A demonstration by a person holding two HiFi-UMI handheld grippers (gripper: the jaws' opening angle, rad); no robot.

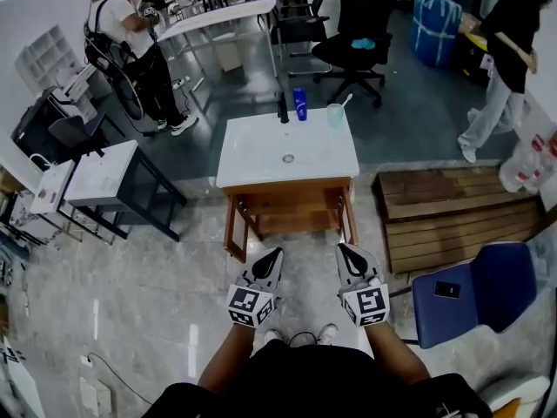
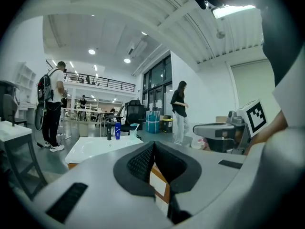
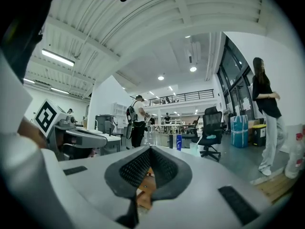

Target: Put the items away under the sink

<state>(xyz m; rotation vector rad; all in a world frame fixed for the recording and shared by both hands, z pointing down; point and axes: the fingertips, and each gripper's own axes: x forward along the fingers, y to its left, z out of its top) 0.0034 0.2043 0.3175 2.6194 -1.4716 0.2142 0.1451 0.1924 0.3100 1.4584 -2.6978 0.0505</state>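
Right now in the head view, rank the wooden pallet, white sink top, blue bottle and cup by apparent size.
1. wooden pallet
2. white sink top
3. blue bottle and cup: they look alike, so unranked.

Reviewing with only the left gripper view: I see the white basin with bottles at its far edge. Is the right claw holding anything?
Observer: No; its own view shows the right claw shut, with nothing between its jaws.
Operator: What carries the basin?
Observer: The head view shows an open-fronted wooden stand under it.
Operator: Anything off to the right?
Observer: A blue chair, with what looks like a phone on its seat.
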